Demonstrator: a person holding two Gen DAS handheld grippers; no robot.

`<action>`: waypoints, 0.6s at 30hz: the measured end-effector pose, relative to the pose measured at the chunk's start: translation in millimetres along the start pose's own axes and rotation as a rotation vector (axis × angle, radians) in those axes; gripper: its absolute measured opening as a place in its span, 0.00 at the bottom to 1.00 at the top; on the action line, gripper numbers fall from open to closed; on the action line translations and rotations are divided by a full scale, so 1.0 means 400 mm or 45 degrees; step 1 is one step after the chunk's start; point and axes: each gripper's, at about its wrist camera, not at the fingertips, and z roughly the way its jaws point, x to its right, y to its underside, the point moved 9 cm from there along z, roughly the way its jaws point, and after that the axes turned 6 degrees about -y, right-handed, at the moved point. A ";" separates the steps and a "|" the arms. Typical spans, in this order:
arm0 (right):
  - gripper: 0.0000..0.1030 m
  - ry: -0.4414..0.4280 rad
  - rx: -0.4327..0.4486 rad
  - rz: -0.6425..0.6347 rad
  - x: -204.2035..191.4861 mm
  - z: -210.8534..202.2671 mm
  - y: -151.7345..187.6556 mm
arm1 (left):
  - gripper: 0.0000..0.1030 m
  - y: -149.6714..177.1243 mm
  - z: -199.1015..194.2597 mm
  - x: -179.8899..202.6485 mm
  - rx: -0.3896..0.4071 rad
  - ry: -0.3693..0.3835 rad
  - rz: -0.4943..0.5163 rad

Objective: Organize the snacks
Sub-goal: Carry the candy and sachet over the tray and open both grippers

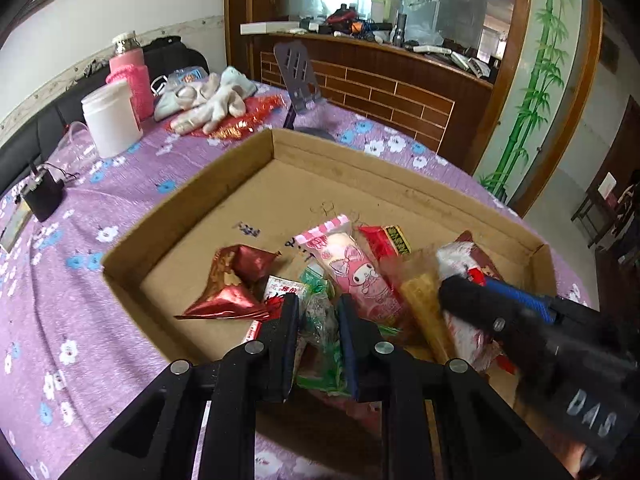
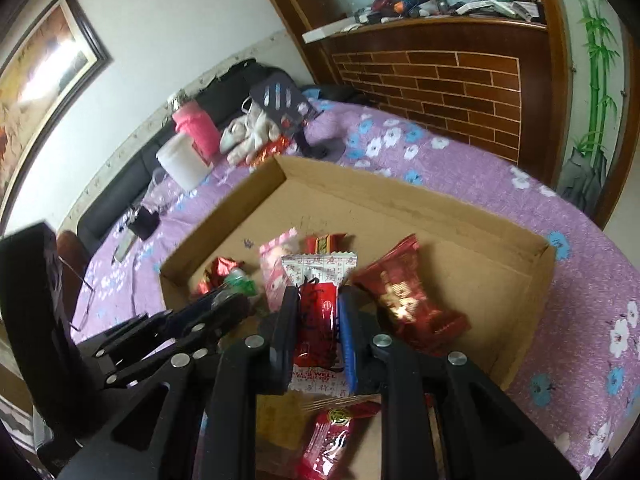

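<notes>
A shallow cardboard box (image 1: 276, 148) (image 2: 536, 276) lies on the purple floral tablecloth with several wrapped snacks in it. My left gripper (image 1: 319, 304) hangs over the box's near part, shut on a green and clear wrapped snack (image 1: 320, 328). Beyond it lie a pink cartoon packet (image 1: 352, 268), a red foil packet (image 1: 236, 280) and a yellow snack (image 1: 424, 300). My right gripper (image 2: 317, 300) is shut on a red and white packet (image 2: 316, 320), just right of the left gripper (image 2: 228, 300). A dark red foil packet (image 2: 408, 300) lies to its right.
At the table's far left stand a white jar (image 1: 112, 120) and a pink bottle (image 1: 132, 76), with light gloves (image 1: 216, 100) and a phone stand (image 1: 298, 76) behind the box. A black charger (image 1: 42, 196) lies at the left. A wooden counter (image 2: 440, 80) is beyond.
</notes>
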 end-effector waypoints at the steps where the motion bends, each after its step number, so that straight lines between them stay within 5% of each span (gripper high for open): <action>1: 0.18 0.006 -0.005 -0.012 -0.002 0.006 0.001 | 0.19 0.000 0.006 0.000 0.000 -0.009 0.004; 18: 0.25 0.002 0.000 -0.036 -0.015 0.018 -0.017 | 0.22 -0.008 0.005 -0.029 0.016 0.011 -0.070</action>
